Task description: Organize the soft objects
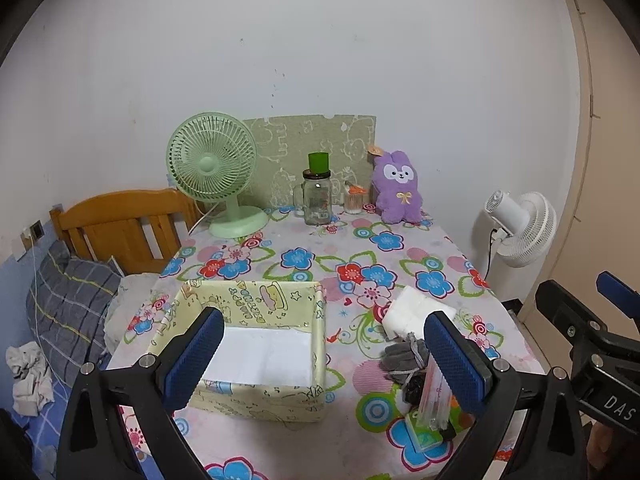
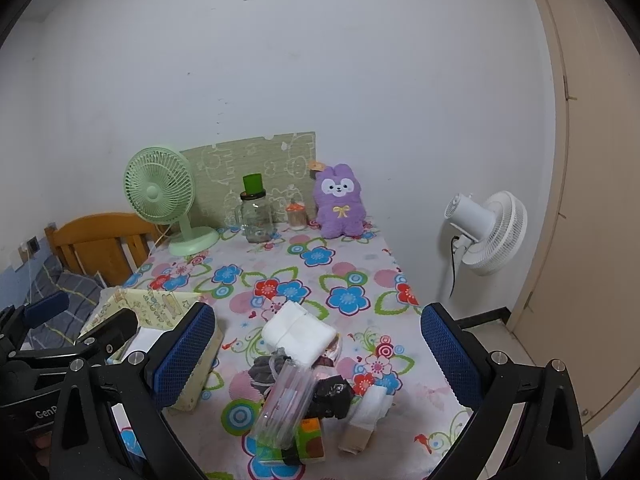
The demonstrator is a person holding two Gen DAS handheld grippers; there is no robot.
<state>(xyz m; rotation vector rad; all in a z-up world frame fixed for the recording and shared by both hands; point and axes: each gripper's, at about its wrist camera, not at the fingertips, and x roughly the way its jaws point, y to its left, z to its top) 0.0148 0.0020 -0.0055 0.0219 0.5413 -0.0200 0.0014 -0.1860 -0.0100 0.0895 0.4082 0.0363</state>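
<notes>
A yellow patterned fabric box (image 1: 276, 308) stands open on the flowered table, also at the left of the right wrist view (image 2: 160, 304). Right of it lies a pile: a folded white cloth (image 1: 416, 310) (image 2: 298, 332), grey gloves (image 1: 402, 356) (image 2: 266, 368), a black soft item (image 2: 330, 394), a rolled white and beige sock (image 2: 366, 416) and a clear plastic case (image 2: 286, 400). A purple plush rabbit (image 1: 398, 188) (image 2: 340, 202) sits at the far edge. My left gripper (image 1: 324, 364) is open above the box. My right gripper (image 2: 320, 360) is open above the pile.
A green desk fan (image 1: 214, 172), a glass jar with a green cup on it (image 1: 318, 196) and a small toothpick jar (image 1: 356, 200) stand at the back. A white floor fan (image 1: 520, 228) stands right of the table. A wooden bed headboard (image 1: 116, 232) is at the left.
</notes>
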